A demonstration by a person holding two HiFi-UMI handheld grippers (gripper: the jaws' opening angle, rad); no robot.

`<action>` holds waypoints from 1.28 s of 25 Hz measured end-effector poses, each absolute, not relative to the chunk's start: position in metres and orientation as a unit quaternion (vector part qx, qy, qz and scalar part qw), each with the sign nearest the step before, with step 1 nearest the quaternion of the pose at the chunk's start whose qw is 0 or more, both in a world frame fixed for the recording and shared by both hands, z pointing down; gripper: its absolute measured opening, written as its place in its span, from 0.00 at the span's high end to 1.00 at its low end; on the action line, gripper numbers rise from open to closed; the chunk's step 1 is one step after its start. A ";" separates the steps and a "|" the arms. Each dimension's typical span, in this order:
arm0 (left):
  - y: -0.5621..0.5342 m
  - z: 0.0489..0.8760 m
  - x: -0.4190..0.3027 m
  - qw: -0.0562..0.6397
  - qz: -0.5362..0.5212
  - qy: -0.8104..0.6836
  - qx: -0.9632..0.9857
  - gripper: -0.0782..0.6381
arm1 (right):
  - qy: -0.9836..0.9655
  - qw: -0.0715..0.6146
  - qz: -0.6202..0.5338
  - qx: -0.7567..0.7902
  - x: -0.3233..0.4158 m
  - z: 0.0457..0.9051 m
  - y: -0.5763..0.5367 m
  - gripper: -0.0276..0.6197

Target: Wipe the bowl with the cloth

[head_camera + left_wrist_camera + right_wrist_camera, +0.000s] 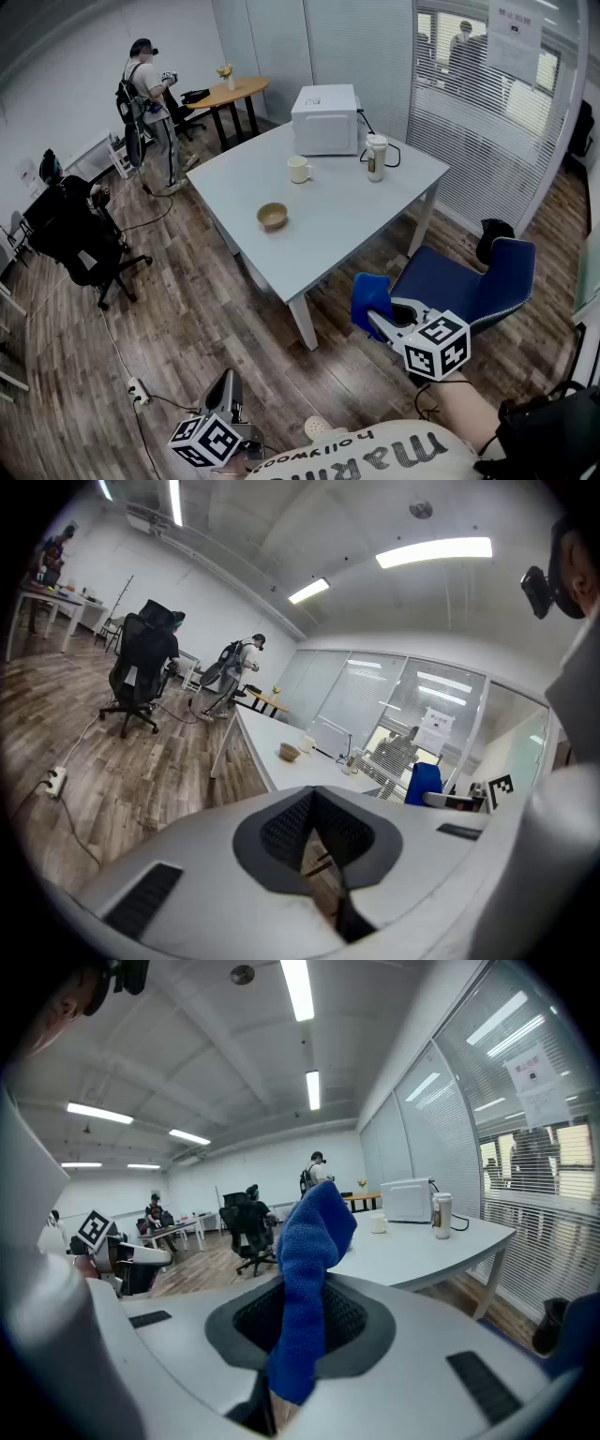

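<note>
A small tan bowl [273, 217] sits on the white table [328, 202], near its front left side; it also shows far off as the bowl [290, 752] in the left gripper view. My right gripper [377, 319] is shut on a blue cloth [370, 298], held in the air short of the table's near corner. The cloth [309, 1279] stands up between the pinched jaws in the right gripper view. My left gripper [228, 392] hangs low over the floor, shut, with nothing between its jaws [323, 855].
On the table stand a white microwave [325, 118], a white mug [298, 170] and a lidded cup [376, 157]. A blue chair [469, 281] stands right of the table corner. A black office chair [80, 239] and a standing person [150, 103] are at the left. A power strip [139, 391] lies on the wooden floor.
</note>
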State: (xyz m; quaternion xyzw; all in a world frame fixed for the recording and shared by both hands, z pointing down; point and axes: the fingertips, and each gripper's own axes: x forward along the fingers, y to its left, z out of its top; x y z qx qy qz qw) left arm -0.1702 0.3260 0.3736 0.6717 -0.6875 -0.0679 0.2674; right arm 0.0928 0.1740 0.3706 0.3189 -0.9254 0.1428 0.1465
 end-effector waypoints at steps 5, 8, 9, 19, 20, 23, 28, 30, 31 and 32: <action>0.322 0.373 -0.181 0.269 -0.070 -0.688 0.670 0.88 | -0.924 0.147 0.142 0.322 0.085 0.369 0.166 0.86; 0.318 0.373 -0.191 0.268 -0.074 -0.691 0.667 0.88 | -0.924 0.148 0.142 0.324 0.079 0.369 0.160 0.86; 0.317 0.373 -0.195 0.268 -0.076 -0.692 0.666 0.88 | -0.923 0.147 0.144 0.325 0.076 0.370 0.157 0.86; 0.289 0.377 -0.242 0.267 -0.070 -0.694 0.665 0.88 | -0.920 0.160 0.144 0.327 0.028 0.387 0.128 0.86; 0.287 0.377 -0.245 0.265 -0.066 -0.693 0.668 0.88 | -0.920 0.162 0.143 0.327 0.024 0.390 0.127 0.86; 0.285 0.382 -0.253 0.261 -0.054 -0.693 0.670 0.88 | -0.919 0.162 0.148 0.328 0.014 0.400 0.124 0.86; 0.277 0.399 -0.262 0.284 -0.057 -0.695 0.658 0.88 | -0.917 0.174 0.160 0.322 0.006 0.414 0.115 0.86; 0.265 0.400 -0.266 0.291 -0.057 -0.694 0.656 0.88 | -0.915 0.180 0.164 0.321 0.002 0.413 0.104 0.86; 0.258 0.399 -0.269 0.293 -0.056 -0.694 0.655 0.88 | -0.915 0.182 0.165 0.321 -0.001 0.412 0.097 0.86; 0.251 0.398 -0.271 0.293 -0.056 -0.694 0.656 0.88 | -0.915 0.184 0.166 0.320 -0.003 0.411 0.090 0.86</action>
